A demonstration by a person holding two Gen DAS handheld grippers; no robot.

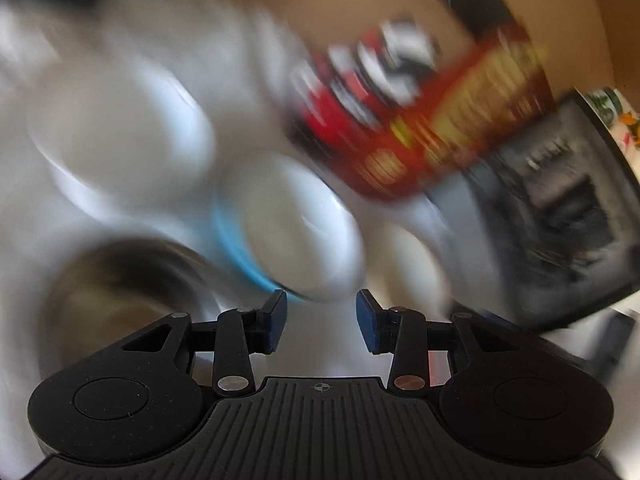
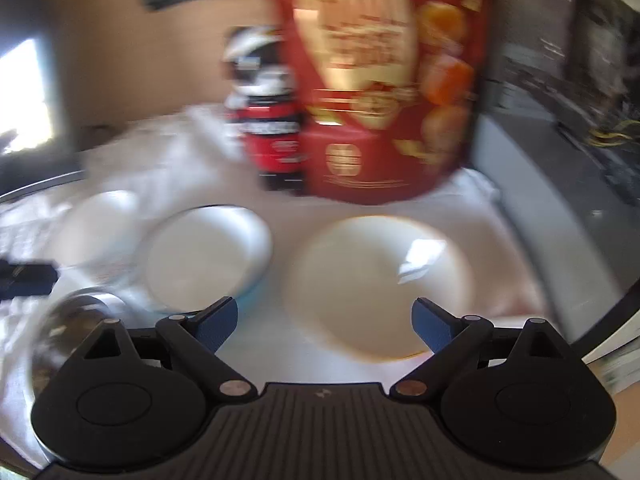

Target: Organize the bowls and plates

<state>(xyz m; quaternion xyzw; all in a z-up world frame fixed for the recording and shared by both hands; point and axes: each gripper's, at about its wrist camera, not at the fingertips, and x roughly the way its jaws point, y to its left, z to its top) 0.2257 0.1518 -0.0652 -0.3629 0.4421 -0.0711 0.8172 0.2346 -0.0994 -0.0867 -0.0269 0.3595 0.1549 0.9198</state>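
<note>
1. Both views are smeared with blur, so fine detail is lost.
2. Left wrist view: the left gripper sits at lower centre, its blue pads apart with nothing between them.
3. Just beyond its tips lies a white bowl with a blue rim; a second white bowl sits to the upper left, and a steel bowl at lower left.
4. A red box leans across the upper right.
5. Right wrist view: the right gripper stands wide apart, empty.
6. Past its tips, right of centre, a white plate lies on the white-covered desk.
7. Left of the plate sits the blue-rimmed bowl, with the steel bowl at lower left.
8. The red box stands upright behind the plate, a red-and-black can just beside it on the left.
</note>
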